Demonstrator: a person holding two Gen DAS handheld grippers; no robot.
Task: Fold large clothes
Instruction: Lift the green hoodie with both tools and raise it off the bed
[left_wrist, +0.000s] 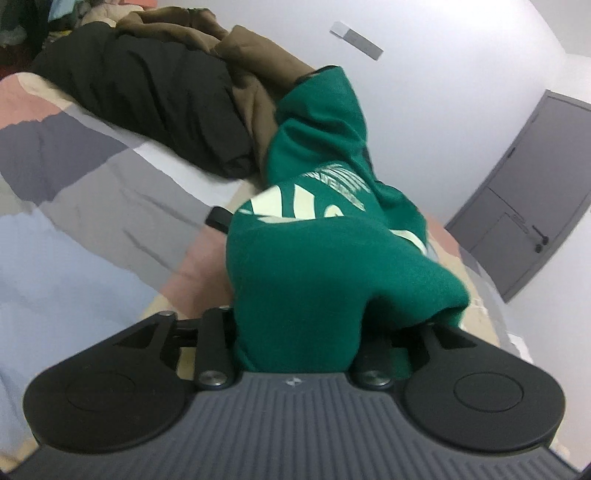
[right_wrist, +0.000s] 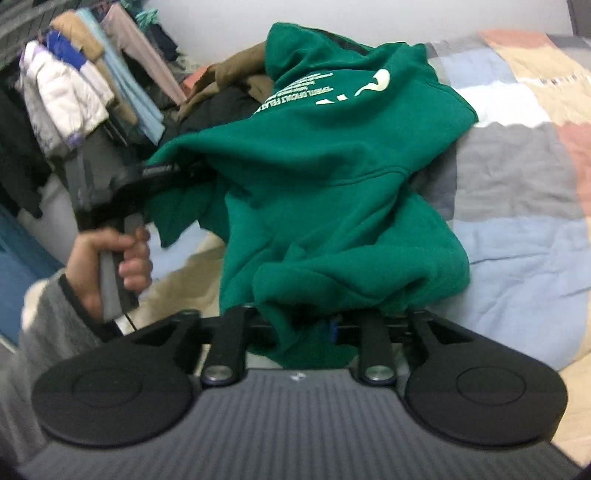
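A dark green hoodie (left_wrist: 332, 258) with pale lettering hangs bunched over my left gripper (left_wrist: 295, 229) and hides most of it. Only one black fingertip (left_wrist: 217, 219) shows, at the cloth's left edge. In the right wrist view the same hoodie (right_wrist: 332, 166) is lifted above the patchwork bed and drapes over my right gripper (right_wrist: 306, 266), whose fingers are fully covered. A hand (right_wrist: 110, 258) holds the left gripper (right_wrist: 173, 171) at the left, with its tips under the hoodie's edge. Whether either pair of pads presses the cloth is hidden.
A black garment (left_wrist: 147, 92) and a brown one (left_wrist: 240, 66) lie piled on the bed behind the hoodie. The patchwork quilt (right_wrist: 517, 221) spreads to the right. Hanging clothes (right_wrist: 74, 85) crowd the left. A grey door (left_wrist: 524, 192) stands at the right.
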